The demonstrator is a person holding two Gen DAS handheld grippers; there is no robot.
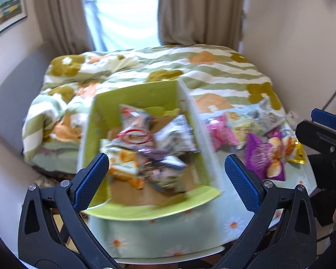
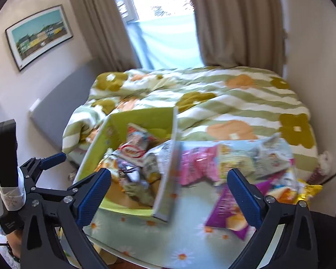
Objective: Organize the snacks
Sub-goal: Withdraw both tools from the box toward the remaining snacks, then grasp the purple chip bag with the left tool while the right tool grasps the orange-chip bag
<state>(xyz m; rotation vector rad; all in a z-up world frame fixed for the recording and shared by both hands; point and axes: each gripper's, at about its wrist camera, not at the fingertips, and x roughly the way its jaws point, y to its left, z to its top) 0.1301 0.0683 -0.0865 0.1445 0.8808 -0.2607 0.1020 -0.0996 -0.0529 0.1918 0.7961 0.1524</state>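
Left wrist view first: my left gripper (image 1: 166, 174) hangs with its blue pads spread wide and nothing between them, low over the near edge of the tabletop (image 1: 190, 231), which wears a pale daisy-print cloth. Directly ahead of those fingers sits the green box (image 1: 134, 94), open at the top. Its long axis runs away from me toward the bed, leaning slightly to the right, and its near flap (image 1: 154, 208) folds down toward the near edge. Inside it lie several snack packets in a loose heap; a white one with a red ring (image 1: 135, 134) points its length toward the far wall of the box, and an orange one (image 1: 126, 168) lies just behind my left pad. The blur hides their print.

My right gripper (image 2: 169, 191) is likewise open and empty, hovering above the cloth right of the box. Ahead of it and to its right, along the far right part of the tabletop, loose packets lie scattered: a pink one (image 2: 197, 163) just beside the box's tall right flap (image 2: 170, 168), a yellow one (image 2: 235, 161), a pale one (image 2: 271, 157), and a purple bag (image 2: 226, 208) nearest the right edge, partly behind my right pad. That upright flap stands between the loose packets and the box interior.

Beyond the far edge spreads a bed with a flowered, striped duvet (image 2: 212, 103), then curtains (image 2: 235, 22) and a bright window (image 2: 161, 6); a framed picture (image 2: 39, 35) hangs on the left wall.
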